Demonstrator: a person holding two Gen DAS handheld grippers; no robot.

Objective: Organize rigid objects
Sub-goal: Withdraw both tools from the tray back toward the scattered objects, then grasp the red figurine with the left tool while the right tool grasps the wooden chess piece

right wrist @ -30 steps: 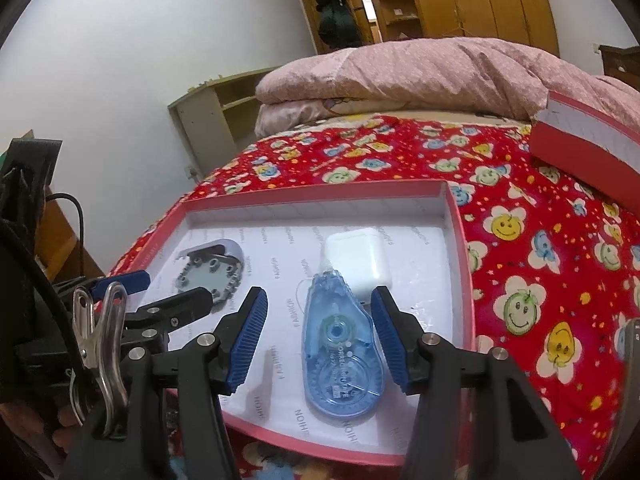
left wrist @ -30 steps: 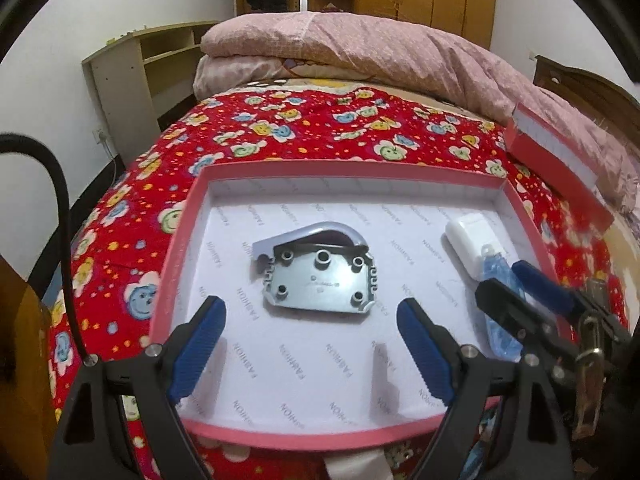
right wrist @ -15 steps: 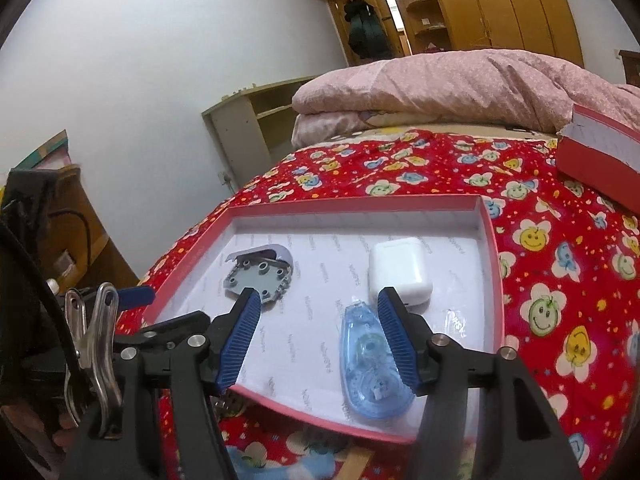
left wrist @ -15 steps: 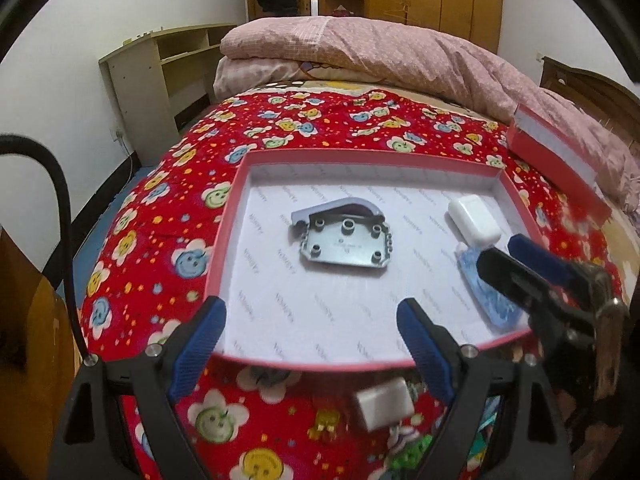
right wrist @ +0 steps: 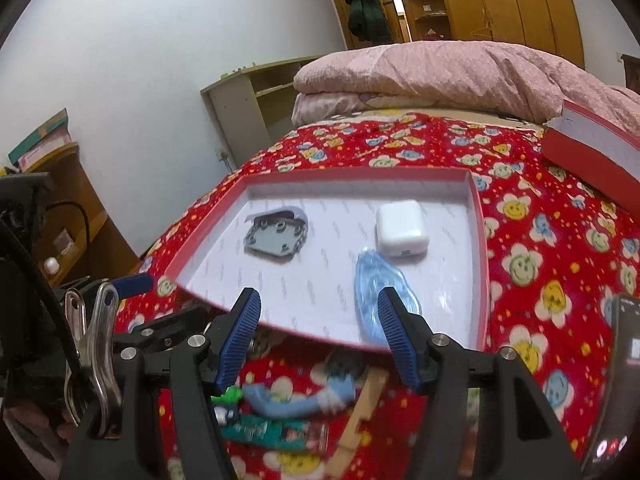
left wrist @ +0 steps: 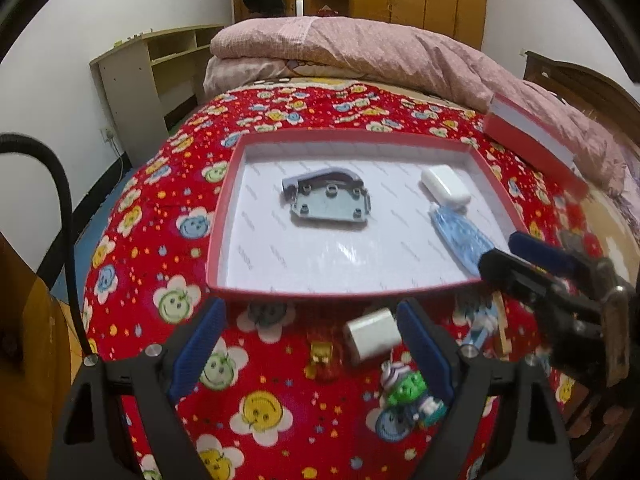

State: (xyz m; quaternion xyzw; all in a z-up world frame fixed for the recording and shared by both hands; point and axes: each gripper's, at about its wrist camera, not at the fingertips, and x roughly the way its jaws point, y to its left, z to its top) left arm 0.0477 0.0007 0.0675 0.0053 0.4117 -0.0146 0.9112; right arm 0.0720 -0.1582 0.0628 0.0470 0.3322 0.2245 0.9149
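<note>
A red shallow box (left wrist: 276, 291) (right wrist: 320, 176) lies on the flowered bedspread. It holds a grey metal part (left wrist: 330, 200) (right wrist: 276, 234), a white case (left wrist: 446, 185) (right wrist: 402, 228) and a blue tape dispenser (left wrist: 460, 236) (right wrist: 370, 280). My left gripper (left wrist: 310, 332) hangs open in front of the box's near edge, over a white charger cube (left wrist: 372, 338), a small yellow toy (left wrist: 320, 356) and a green figure (left wrist: 408, 392). My right gripper (right wrist: 319, 312) is open over the near edge, with nothing between its pads.
A red lid (left wrist: 532, 136) (right wrist: 592, 148) leans on the pink quilt at the right. A blue curved piece (right wrist: 296, 396), a green board (right wrist: 272, 432) and a wooden piece (right wrist: 360, 412) lie before the box. A phone (right wrist: 616, 380) stands at the far right.
Both grippers have drawn back from the box toward its near edge. The right jaws widened off the blue tape dispenser, which stays in the box. Loose items on the bedspread came into view.
</note>
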